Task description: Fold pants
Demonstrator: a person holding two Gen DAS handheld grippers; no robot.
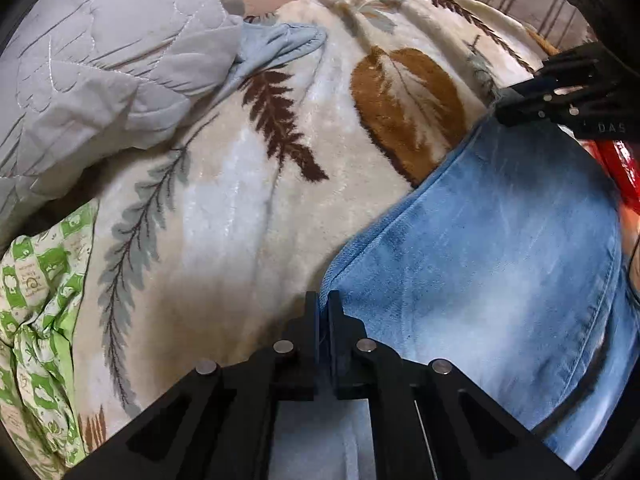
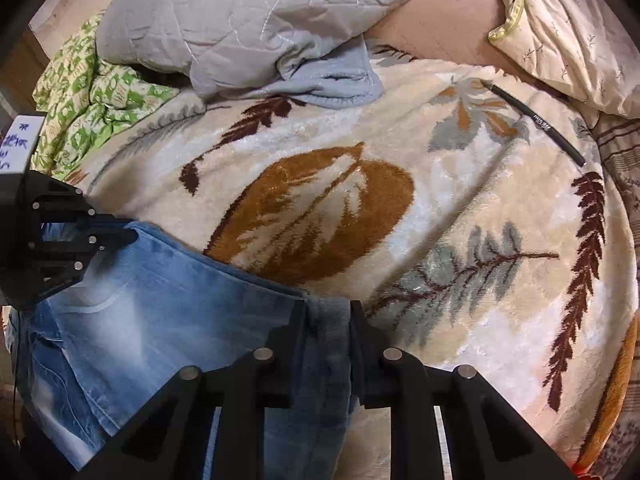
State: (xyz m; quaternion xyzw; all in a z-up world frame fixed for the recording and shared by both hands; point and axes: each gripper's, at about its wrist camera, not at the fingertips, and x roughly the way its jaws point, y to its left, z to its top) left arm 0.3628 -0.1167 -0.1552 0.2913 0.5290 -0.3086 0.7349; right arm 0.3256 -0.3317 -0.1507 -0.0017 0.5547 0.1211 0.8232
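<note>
The faded blue jeans [image 1: 492,240] lie on a leaf-print plush blanket [image 1: 240,208] spread over the bed, pinched at two corners of one edge. The left gripper [image 1: 323,300] has its jaws narrowed on a thin fold of denim; the right gripper [image 2: 326,312] clamps a thicker bunch, probably the waistband or a doubled hem, though the fisheye makes that hard to settle. Holding both corners keeps the edge taut so it can be carried over evenly. A black pen [image 2: 536,122] rests well apart, near a grey quilt [image 2: 248,20].
</note>
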